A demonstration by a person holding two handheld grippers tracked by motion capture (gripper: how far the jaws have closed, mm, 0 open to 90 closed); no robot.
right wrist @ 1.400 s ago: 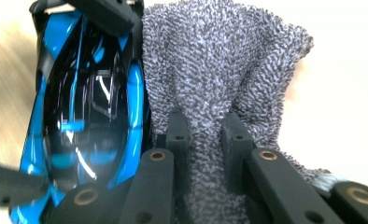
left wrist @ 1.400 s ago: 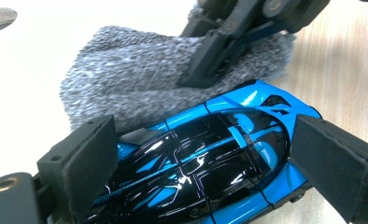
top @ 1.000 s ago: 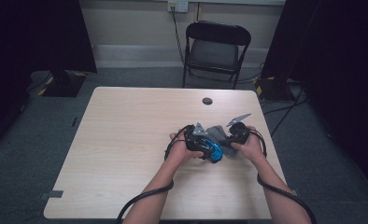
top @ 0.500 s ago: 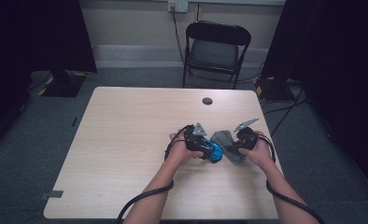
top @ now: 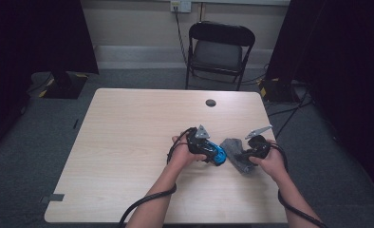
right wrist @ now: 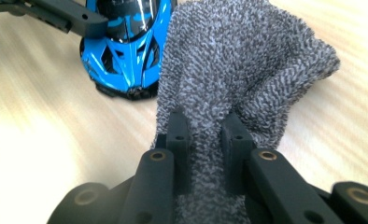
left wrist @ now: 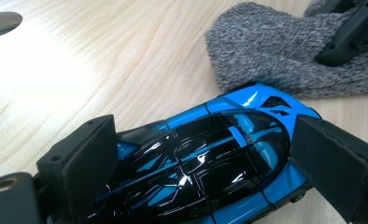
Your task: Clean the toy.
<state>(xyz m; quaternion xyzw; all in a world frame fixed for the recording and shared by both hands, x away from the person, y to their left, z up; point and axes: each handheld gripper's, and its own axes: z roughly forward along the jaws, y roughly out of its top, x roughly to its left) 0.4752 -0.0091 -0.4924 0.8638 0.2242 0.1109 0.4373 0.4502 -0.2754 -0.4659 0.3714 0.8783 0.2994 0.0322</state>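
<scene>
Pale wood table (top: pixel 128 142): your left gripper (left wrist: pixel 205 163) clamps a glossy blue-and-black car (left wrist: pixel 205 158); your right gripper (right wrist: pixel 205 154) pinches a fuzzy grey cloth (right wrist: pixel 238 65).

Toy car (top: pixel 215 154): on the desk (top: pixel 128 142), right of centre toward its near edge, between the jaws of the left hand-held gripper (top: pixel 205 151).
Knitted cloth (top: pixel 235 151): on the desk at the car's 3 o'clock, touching its nose.
Right hand-held gripper (top: pixel 246 154): at the cloth's 3 o'clock, jaws closed on its near part.
Desk hole cap (top: pixel 210 102): at the car's 12 o'clock, well apart, near the far edge.
Folding chair (top: pixel 218 50): on the floor behind the desk, at 12 o'clock.
</scene>
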